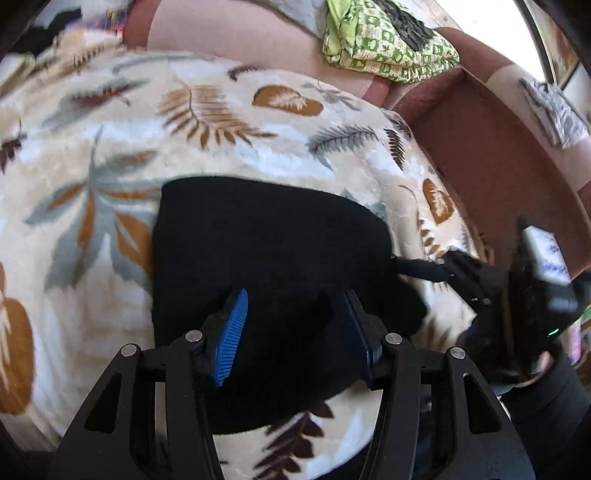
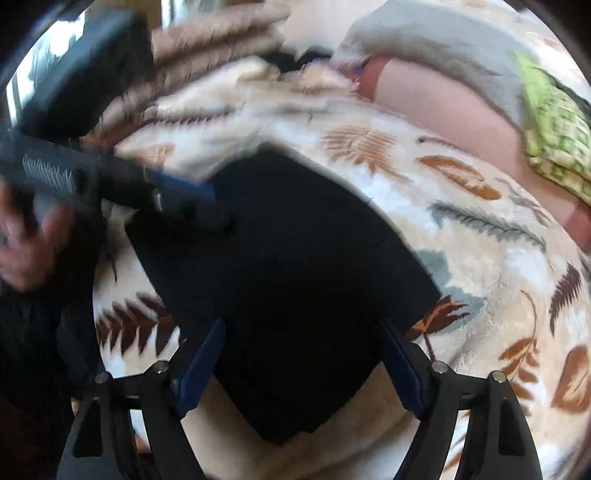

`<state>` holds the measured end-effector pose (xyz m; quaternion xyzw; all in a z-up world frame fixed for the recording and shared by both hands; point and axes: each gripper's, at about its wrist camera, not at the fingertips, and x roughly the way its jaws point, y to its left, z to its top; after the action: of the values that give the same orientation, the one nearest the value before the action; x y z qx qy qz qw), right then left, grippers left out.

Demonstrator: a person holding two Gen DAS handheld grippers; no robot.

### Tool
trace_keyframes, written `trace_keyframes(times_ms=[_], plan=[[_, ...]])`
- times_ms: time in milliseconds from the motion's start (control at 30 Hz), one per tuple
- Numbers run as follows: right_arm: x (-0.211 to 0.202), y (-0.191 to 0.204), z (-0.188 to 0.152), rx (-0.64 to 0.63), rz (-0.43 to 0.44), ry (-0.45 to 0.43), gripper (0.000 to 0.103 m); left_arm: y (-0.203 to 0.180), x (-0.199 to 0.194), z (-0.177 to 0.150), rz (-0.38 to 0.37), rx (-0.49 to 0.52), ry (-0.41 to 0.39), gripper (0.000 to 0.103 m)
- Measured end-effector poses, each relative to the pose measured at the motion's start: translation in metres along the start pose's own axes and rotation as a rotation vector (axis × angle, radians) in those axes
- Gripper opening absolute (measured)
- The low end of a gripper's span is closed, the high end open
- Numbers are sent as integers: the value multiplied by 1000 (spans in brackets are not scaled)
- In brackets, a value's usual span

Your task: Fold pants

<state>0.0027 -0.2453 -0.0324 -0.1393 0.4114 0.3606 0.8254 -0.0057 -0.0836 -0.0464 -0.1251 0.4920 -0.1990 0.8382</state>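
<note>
The black pants point(image 1: 258, 240) lie folded into a compact block on a leaf-print blanket point(image 1: 184, 122). My left gripper point(image 1: 295, 295) hangs just over the near part of the block, its blue pads point(image 1: 232, 332) apart with only the flat cloth below them. In the right wrist view the pants point(image 2: 295, 240) fill the middle, and my right gripper point(image 2: 302, 321) stands wide open over their near corner, pressing nothing. The right gripper point(image 1: 424, 269) reaches the block's right edge in the left wrist view. The left gripper point(image 2: 192, 192) lies at the block's upper left edge, with a hand point(image 2: 26, 236) behind it.
A green patterned cloth point(image 1: 384, 40) is piled at the back on a pink cushion point(image 1: 240, 33). A reddish-brown sofa arm point(image 1: 498, 166) borders the blanket on the right. The same green cloth point(image 2: 554, 133) shows at the right edge of the right wrist view.
</note>
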Motion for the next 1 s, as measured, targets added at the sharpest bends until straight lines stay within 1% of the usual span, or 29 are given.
trace_keyframes(times_ms=[67, 100, 167, 233, 300, 367, 400, 433, 500, 533, 567, 600, 633, 700, 767, 867, 1000], plan=[[-6, -3, 3, 31, -23, 25, 80, 3, -1, 0, -23, -20, -2, 53], [-13, -2, 5, 35, -24, 22, 80, 3, -2, 0, -23, -20, -8, 53], [-24, 3, 9, 25, -46, 22, 80, 0, -5, 0, -12, -1, -25, 53], [-38, 9, 15, 44, -74, 23, 80, -3, -9, -1, 14, 14, -38, 53], [-51, 15, 18, 130, -105, 40, 80, -10, -17, -4, 70, 49, -70, 53], [-56, 23, 16, 249, -93, 59, 80, -18, -27, -10, 173, 105, -114, 55], [-60, 28, 9, 338, -65, 45, 80, -21, -29, -13, 226, 123, -121, 65], [-61, 31, 1, 405, -46, 20, 80, -21, -31, -17, 260, 133, -127, 80], [-54, 40, -14, 492, -9, -19, 80, -22, -32, -24, 326, 156, -130, 89], [-46, 44, -18, 513, -19, 4, 79, -21, -32, -26, 353, 164, -129, 91], [-42, 47, -19, 522, -77, 44, 77, -21, -31, -28, 375, 166, -131, 93], [-45, 52, -16, 504, -144, 41, 77, -21, -32, -29, 376, 164, -135, 93], [-46, 55, -14, 493, -159, 30, 77, -21, -33, -30, 373, 163, -138, 93], [-48, 60, -13, 470, -159, 22, 77, -25, -37, -33, 381, 172, -159, 93], [-50, 59, -15, 474, -149, 18, 77, -27, -41, -38, 389, 174, -171, 93], [-59, 50, -20, 525, -122, -27, 77, -33, -49, -45, 397, 175, -186, 93], [-68, 43, -30, 609, -115, -67, 77, -38, -59, -56, 398, 173, -210, 93]])
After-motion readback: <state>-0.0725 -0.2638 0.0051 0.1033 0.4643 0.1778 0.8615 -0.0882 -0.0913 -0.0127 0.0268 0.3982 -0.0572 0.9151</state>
